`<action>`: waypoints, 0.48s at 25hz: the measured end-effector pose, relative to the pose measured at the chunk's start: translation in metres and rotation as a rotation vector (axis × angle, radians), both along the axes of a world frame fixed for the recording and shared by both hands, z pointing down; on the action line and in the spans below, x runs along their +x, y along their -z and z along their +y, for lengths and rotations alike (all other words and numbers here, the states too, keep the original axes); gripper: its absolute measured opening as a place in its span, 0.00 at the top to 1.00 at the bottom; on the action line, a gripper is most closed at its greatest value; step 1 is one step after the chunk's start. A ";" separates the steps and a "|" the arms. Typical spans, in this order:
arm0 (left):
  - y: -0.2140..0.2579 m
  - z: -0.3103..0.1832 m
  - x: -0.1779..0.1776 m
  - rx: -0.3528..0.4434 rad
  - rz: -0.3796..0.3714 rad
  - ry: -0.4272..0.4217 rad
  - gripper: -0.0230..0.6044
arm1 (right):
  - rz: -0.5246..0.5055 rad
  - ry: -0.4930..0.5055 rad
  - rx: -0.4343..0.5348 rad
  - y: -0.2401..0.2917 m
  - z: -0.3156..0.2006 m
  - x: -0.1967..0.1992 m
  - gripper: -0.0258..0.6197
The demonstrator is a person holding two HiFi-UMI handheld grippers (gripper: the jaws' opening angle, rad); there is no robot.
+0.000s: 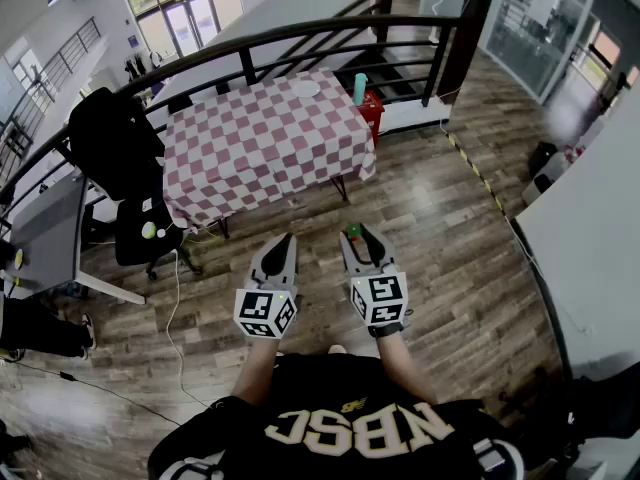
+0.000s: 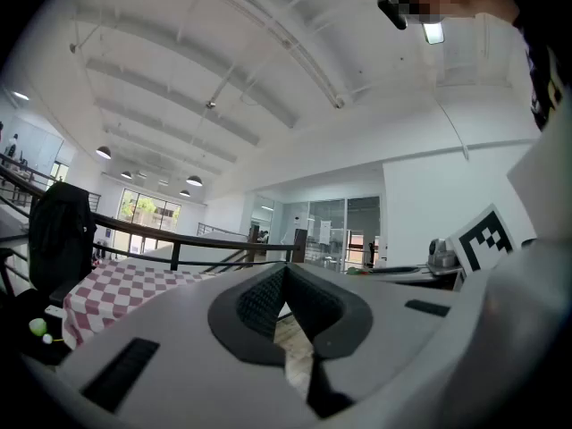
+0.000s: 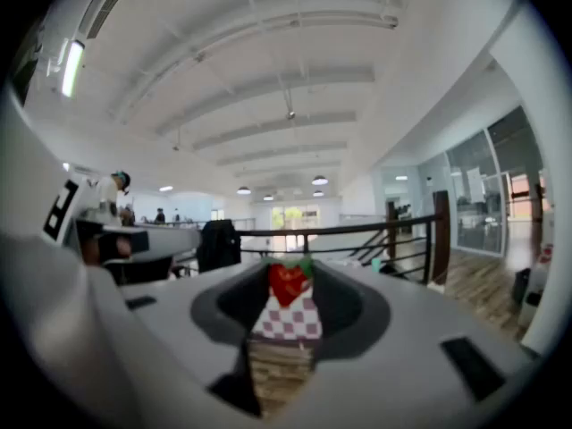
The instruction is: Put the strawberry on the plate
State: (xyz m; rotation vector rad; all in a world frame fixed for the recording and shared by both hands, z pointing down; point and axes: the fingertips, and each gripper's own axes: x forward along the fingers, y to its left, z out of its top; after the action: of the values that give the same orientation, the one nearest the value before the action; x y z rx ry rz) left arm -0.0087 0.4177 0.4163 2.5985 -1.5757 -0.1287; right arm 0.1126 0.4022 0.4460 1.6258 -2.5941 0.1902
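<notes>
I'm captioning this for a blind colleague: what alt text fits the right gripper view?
The right gripper grips a red strawberry with green leaves between its jaw tips. Beyond it stand a checkered table, a dark railing and wooden floor in a bright hall.

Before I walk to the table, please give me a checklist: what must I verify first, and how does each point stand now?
1. Grip of the right tool on the strawberry: ok, it sits between the tips.
2. The left tool empty and shut: ok.
3. The plate in sight on the checkered table: ok.
4. The plate bare: cannot tell, too small.
5. The plate within reach: not ok, bare floor lies between.
6. The teal cup apart from the plate: ok.
</notes>
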 end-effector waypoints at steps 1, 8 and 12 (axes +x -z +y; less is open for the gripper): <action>-0.002 0.002 0.006 -0.006 -0.006 -0.004 0.95 | -0.005 -0.006 -0.010 -0.003 0.000 0.006 0.72; -0.020 -0.002 0.030 -0.052 -0.035 -0.007 0.95 | -0.030 -0.012 -0.060 -0.023 -0.008 0.030 0.72; -0.027 -0.022 0.031 -0.071 -0.039 -0.013 0.95 | -0.036 -0.012 -0.066 -0.029 -0.027 0.028 0.72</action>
State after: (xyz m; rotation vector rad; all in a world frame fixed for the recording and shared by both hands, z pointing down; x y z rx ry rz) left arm 0.0222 0.3958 0.4437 2.5718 -1.5456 -0.0212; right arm 0.1410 0.3754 0.4748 1.6313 -2.5747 0.3050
